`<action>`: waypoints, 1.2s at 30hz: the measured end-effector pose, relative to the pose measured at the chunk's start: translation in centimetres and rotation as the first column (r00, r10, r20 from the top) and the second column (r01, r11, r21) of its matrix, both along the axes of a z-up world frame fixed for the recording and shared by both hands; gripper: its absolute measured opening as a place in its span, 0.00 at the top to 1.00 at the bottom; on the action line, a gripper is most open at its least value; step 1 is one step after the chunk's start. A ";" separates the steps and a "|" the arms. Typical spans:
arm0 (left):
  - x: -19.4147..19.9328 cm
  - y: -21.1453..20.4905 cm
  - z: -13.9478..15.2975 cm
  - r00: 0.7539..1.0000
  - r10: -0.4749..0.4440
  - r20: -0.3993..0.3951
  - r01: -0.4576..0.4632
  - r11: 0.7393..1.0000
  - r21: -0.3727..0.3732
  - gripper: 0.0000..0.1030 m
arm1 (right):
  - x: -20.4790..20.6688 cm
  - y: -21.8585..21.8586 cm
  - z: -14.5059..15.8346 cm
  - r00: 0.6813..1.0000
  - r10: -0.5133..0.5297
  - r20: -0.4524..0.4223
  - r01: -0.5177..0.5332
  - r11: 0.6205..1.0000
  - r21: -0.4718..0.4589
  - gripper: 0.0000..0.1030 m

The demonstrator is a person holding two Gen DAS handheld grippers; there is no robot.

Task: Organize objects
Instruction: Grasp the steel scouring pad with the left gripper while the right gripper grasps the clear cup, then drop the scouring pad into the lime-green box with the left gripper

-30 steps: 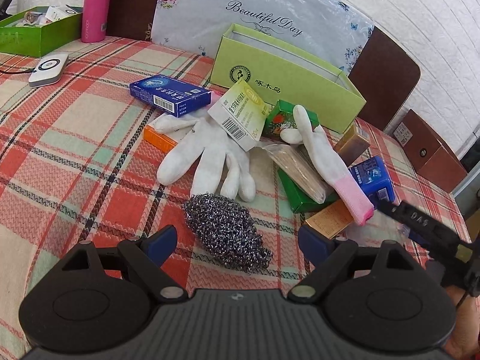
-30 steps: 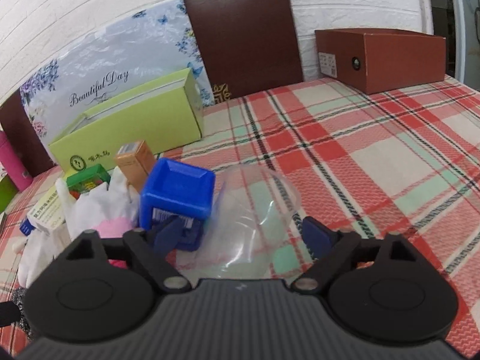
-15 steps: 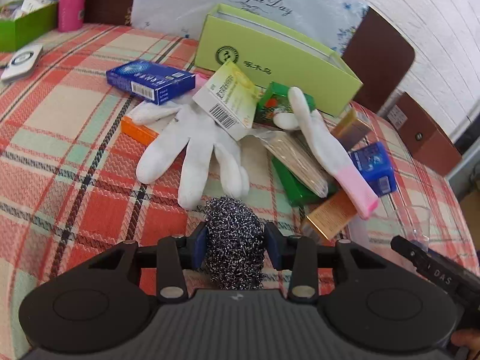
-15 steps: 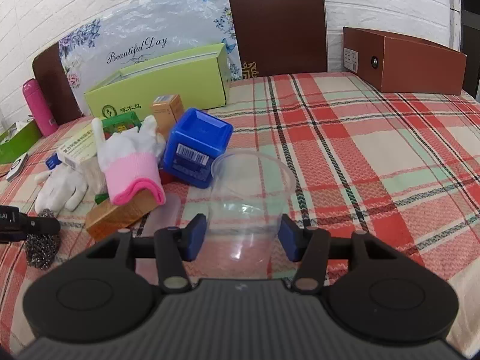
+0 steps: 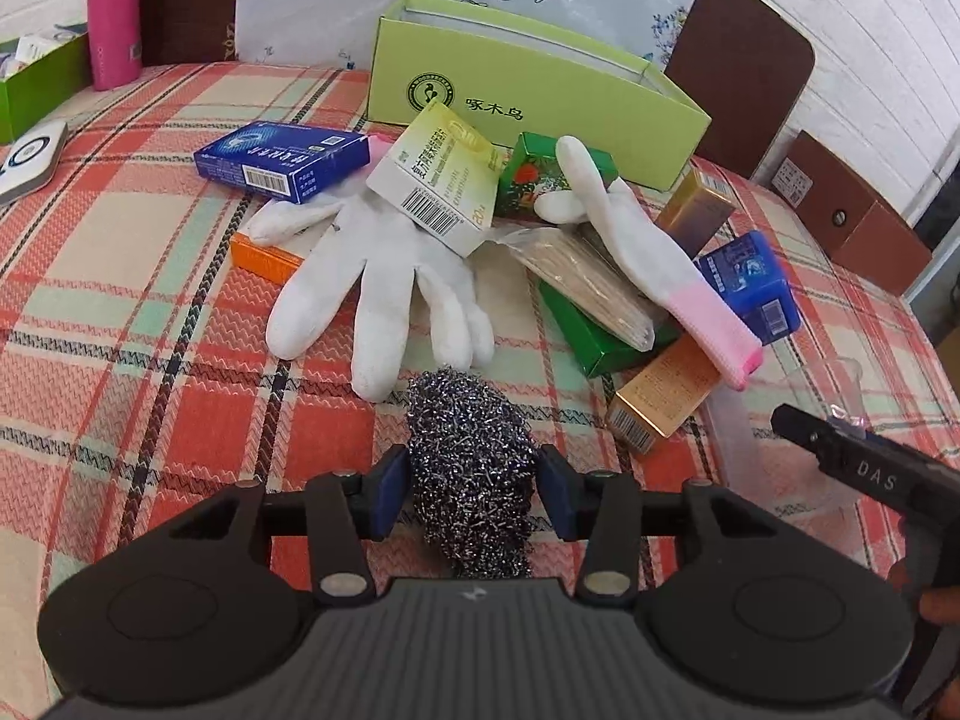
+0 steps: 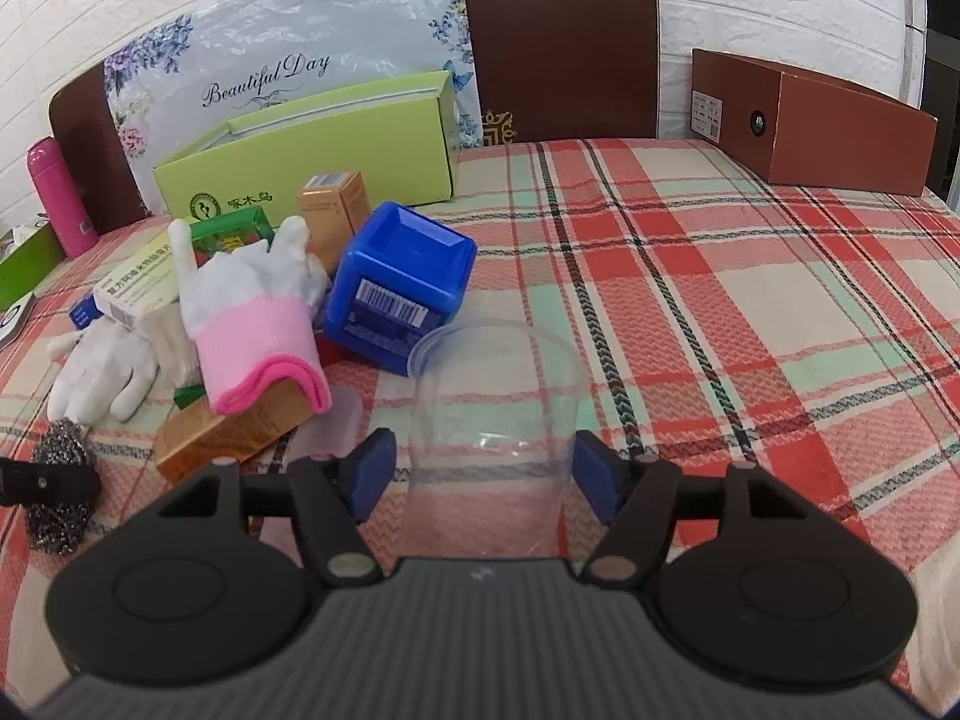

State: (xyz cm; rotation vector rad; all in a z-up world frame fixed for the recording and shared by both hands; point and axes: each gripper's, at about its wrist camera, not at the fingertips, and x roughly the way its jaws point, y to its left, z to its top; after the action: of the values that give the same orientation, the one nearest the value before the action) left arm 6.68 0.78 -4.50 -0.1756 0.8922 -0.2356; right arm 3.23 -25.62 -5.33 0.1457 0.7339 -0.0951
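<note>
A grey steel wool scourer (image 5: pixel 471 450) lies on the plaid tablecloth (image 5: pixel 120 300) at the near edge of a pile. My left gripper (image 5: pixel 471 492) is shut on it, both blue pads touching its sides while the jaws ease open a little. A clear plastic cup (image 6: pixel 492 408) sits between the blue pads of my right gripper (image 6: pixel 483 468). Those jaws are opening, with a small gap showing at the left pad (image 6: pixel 372 468). The left wrist view shows the cup (image 5: pixel 798 420) at the right, with a black finger of the right gripper beside it.
The pile holds two white gloves (image 5: pixel 384 276) (image 6: pixel 240 312), a blue cube box (image 6: pixel 402 276), a flat blue box (image 5: pixel 282 159), and a white-yellow carton (image 5: pixel 438 174) among green and orange boxes. Behind stand an open lime box (image 5: pixel 528 90), a pink bottle (image 5: pixel 111 12) and a brown box (image 6: pixel 840 120).
The left jaws closed from wide apart onto the steel wool. The right jaws came in around the clear cup, then widened slightly. Both views rolled a little.
</note>
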 end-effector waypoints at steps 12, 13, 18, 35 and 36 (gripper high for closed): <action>-1.2 0.1 2.6 0.996 -0.067 0.066 0.065 0.998 0.025 0.61 | -2.2 0.4 3.0 0.999 0.018 0.038 -0.016 0.998 -0.064 0.52; -1.3 0.1 3.3 0.993 -0.075 0.086 0.072 0.997 0.034 0.61 | -2.5 0.3 3.6 0.999 0.021 0.048 -0.018 0.998 -0.062 0.53; -0.9 0.4 7.3 0.975 -0.097 0.201 0.088 0.995 0.055 0.61 | -3.4 0.2 7.0 0.988 0.057 0.140 -0.056 0.998 -0.012 0.52; 14.0 -0.9 15.5 0.946 -0.008 0.323 0.049 0.992 -0.119 0.61 | 13.3 3.4 13.2 0.927 0.272 0.260 -0.257 0.962 -0.092 0.52; 15.2 -1.3 15.5 0.946 -0.002 0.325 0.044 0.992 -0.122 0.61 | 14.6 3.4 12.9 0.928 0.272 0.254 -0.253 0.962 -0.105 0.52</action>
State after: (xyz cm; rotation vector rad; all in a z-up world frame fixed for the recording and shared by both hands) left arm 21.85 -0.49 10.99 -0.2376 0.5516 -0.3336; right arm 17.87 -22.18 7.59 -0.0100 0.4744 0.1533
